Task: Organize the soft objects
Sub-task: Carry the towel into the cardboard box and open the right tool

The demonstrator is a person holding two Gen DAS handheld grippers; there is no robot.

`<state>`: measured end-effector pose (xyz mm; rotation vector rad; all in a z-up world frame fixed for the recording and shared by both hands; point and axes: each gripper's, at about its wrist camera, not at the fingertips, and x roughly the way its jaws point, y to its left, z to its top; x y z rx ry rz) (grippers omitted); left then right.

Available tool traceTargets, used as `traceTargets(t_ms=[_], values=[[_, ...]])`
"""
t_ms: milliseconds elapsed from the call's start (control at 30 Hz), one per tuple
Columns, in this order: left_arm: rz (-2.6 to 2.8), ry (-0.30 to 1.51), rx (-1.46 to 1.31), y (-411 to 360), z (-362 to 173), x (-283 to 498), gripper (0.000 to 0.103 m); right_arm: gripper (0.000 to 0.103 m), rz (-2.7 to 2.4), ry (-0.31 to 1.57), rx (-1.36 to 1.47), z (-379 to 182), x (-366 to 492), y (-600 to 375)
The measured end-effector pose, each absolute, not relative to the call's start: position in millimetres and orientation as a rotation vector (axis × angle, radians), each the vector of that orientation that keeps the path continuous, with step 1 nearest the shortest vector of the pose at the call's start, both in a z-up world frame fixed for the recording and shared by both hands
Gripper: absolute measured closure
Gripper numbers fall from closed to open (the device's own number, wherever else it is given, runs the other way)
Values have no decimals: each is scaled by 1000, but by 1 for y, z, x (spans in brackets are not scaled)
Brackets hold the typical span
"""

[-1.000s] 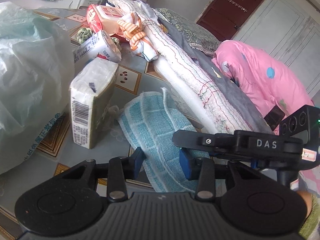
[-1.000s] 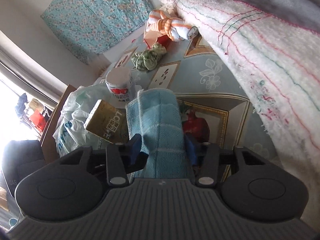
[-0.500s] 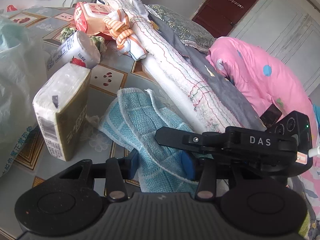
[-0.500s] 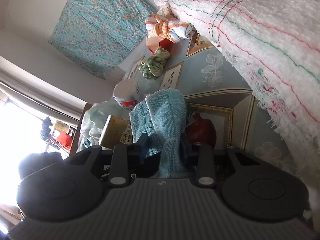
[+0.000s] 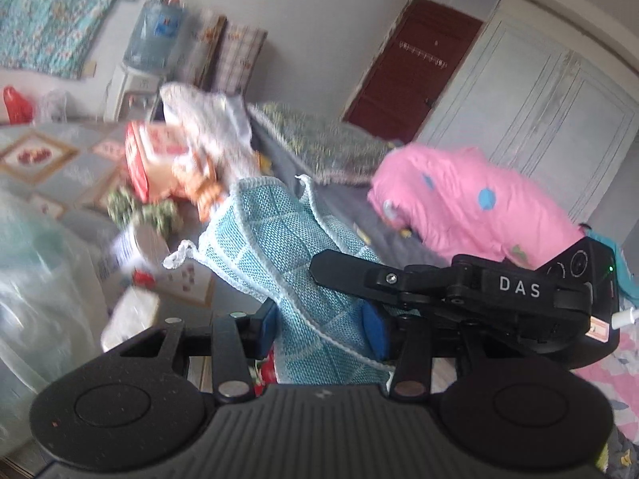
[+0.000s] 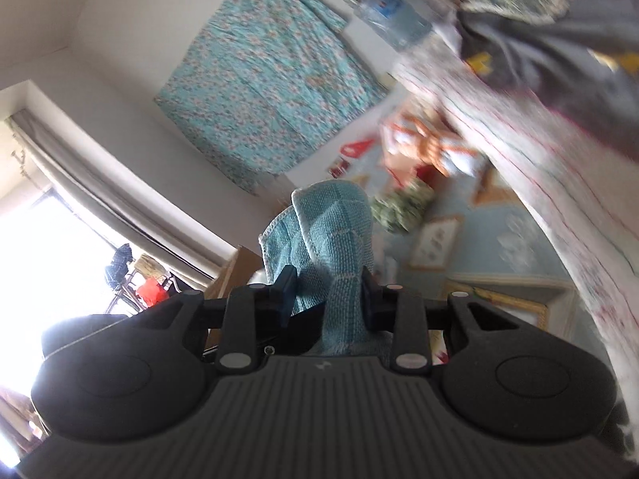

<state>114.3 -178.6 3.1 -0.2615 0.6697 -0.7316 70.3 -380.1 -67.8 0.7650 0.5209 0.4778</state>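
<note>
A light blue knitted cloth (image 5: 279, 247) is held up off the table between both grippers. My left gripper (image 5: 321, 325) is shut on its lower part. My right gripper (image 6: 325, 293) is shut on the same blue cloth (image 6: 331, 223), which sticks up past its fingers. The right gripper's black body (image 5: 459, 291) shows just right of the cloth in the left wrist view. An orange-striped knotted cloth (image 5: 199, 183) and a green crumpled cloth (image 5: 143, 211) lie on the table beyond.
A long white stitched roll (image 6: 539, 167) and grey fabric (image 6: 559, 56) lie to the right. A red-and-white pack (image 5: 151, 151), a white can (image 5: 139, 247), a tissue pack (image 5: 127, 315) and a clear plastic bag (image 5: 36, 279) stand on the patterned tablecloth (image 5: 36, 159). A pink bundle (image 5: 471, 199) is far right.
Both grippers have lifted the blue cloth up off the table and tilted upward. The background is now blurred with motion, and more of the room's walls shows.
</note>
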Motion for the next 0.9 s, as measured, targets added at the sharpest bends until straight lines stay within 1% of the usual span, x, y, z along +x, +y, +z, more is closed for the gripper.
traceTargets(t_ms=[133,267,400,500,667,767,900], values=[[-669,574,-262,-155,38,105,58,73,567,477,731,-33,84,-358],[-569,514,-295,-117,68,98,57,72,688,473,699,0,106,-314],[-434,465,-314,-68,89,85,57,71,816,533,682,21,127,-254],[-334,455,-311,-23,100,77,57,71,898,615,667,32,146,-198],[-178,525,-293,49,105,82,56,70,954,806,631,28,178,-91],[-91,604,-288,88,96,96,55,69,951,922,604,13,196,-32],[14,703,-281,127,76,115,55,69,915,1031,562,-10,208,37]])
